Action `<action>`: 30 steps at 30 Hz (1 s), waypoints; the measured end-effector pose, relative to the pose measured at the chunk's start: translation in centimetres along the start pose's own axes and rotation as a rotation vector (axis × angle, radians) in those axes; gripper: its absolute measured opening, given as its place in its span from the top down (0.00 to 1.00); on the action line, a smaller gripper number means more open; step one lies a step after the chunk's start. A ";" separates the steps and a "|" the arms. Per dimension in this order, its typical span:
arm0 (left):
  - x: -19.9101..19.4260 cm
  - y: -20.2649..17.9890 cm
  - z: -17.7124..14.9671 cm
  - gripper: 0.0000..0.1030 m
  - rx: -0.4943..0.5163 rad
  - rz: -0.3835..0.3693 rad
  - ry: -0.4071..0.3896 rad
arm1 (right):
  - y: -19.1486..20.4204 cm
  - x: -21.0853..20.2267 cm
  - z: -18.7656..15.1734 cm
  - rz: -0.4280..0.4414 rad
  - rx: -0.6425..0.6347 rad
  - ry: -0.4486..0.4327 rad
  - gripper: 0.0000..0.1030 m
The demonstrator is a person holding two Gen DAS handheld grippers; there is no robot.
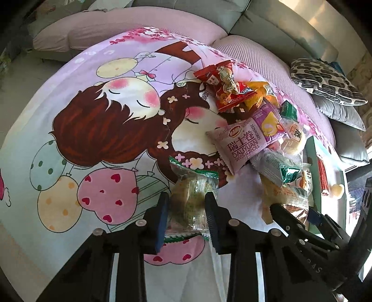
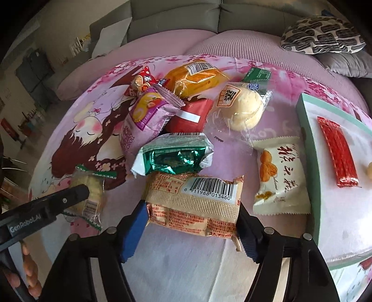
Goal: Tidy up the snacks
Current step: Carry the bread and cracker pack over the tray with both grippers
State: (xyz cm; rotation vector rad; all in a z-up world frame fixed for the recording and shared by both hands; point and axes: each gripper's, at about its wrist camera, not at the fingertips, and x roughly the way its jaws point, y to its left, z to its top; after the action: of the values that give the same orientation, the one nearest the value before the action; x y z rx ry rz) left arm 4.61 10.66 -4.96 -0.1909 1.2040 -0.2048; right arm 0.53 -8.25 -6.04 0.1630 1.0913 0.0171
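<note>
My left gripper [image 1: 188, 199] is shut on a clear-wrapped pale pastry with green edges [image 1: 190, 185], which lies on the cartoon-print pink blanket [image 1: 93, 116]. In the right wrist view that pastry [image 2: 90, 185] shows at the left under the left gripper's black finger [image 2: 76, 192]. My right gripper [image 2: 193, 220] has its pads against both ends of a tan biscuit packet with a barcode [image 2: 195, 199]. Beyond it lies a heap of snacks: a green foil packet [image 2: 174, 155], a purple Swiss roll packet [image 2: 144, 118] and a round bun in clear wrap [image 2: 241, 111].
A mint-edged white tray [image 2: 304, 130] at the right holds a red stick packet [image 2: 337, 151]. A white packet with orange print [image 2: 281, 174] lies beside it. A patterned cushion [image 2: 323, 34] and a grey sofa back [image 2: 209, 18] stand behind. A person's fingers [image 2: 30, 267] hold the left gripper's handle.
</note>
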 end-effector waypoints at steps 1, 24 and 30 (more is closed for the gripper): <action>0.0 0.0 0.0 0.68 -0.001 0.001 0.000 | 0.0 -0.1 -0.1 0.001 0.003 0.005 0.28; -3.2 -4.1 0.3 0.73 0.055 -0.031 -0.084 | -2.2 -4.8 0.0 0.065 0.101 -0.031 0.29; -5.5 -6.0 0.5 0.73 0.081 -0.039 -0.137 | -2.7 -7.0 0.4 0.086 0.117 -0.081 0.29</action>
State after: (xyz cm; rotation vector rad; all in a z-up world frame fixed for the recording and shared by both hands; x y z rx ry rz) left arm 2.88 6.32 1.68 -0.1546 1.0550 -0.2700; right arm -2.54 -11.61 -0.05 0.3131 1.0047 0.0242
